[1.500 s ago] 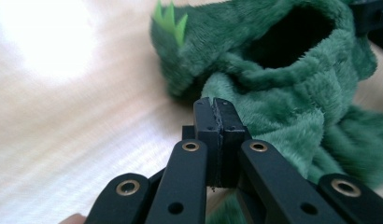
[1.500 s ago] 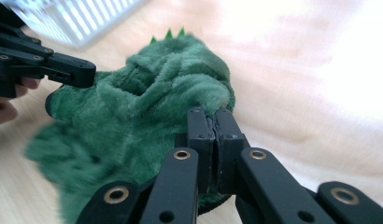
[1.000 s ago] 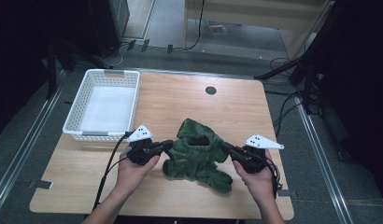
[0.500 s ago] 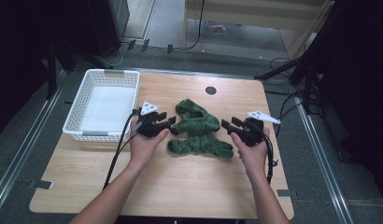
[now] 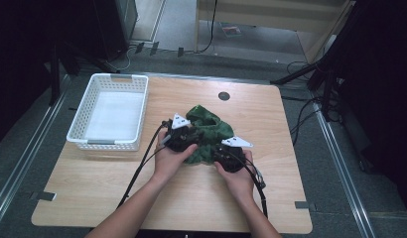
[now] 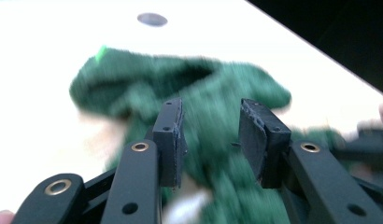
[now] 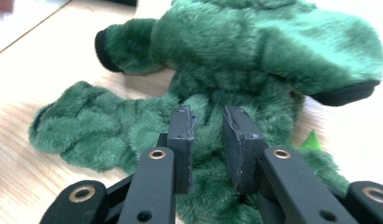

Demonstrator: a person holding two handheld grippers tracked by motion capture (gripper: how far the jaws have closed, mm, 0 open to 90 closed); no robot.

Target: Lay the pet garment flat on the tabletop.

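Observation:
A green plush piece (image 5: 207, 124) with black-edged openings lies bunched at the middle of the wooden table (image 5: 142, 191). My left gripper (image 5: 195, 139) reaches over its left side. In the left gripper view the plush (image 6: 217, 79) is blurred, and the left gripper (image 6: 210, 116) has been closing, its jaws still well apart with fur between them. My right gripper (image 5: 217, 151) sits at the plush's near right edge. Over the plush (image 7: 255, 46), the right gripper (image 7: 208, 121) has been closing to a narrow gap with fur in it, the pads not visibly squeezing.
A white slatted basket (image 5: 109, 144) stands at the table's left. A round dark grommet (image 5: 224, 95) sits in the tabletop behind the plush. Cables trail from both grippers toward the front edge. Dark stands and floor cables surround the table.
The plush first moved away from the person and spread out flat. Both hands have since drawn in over it from either side, and the right one has come nearer the person and lower.

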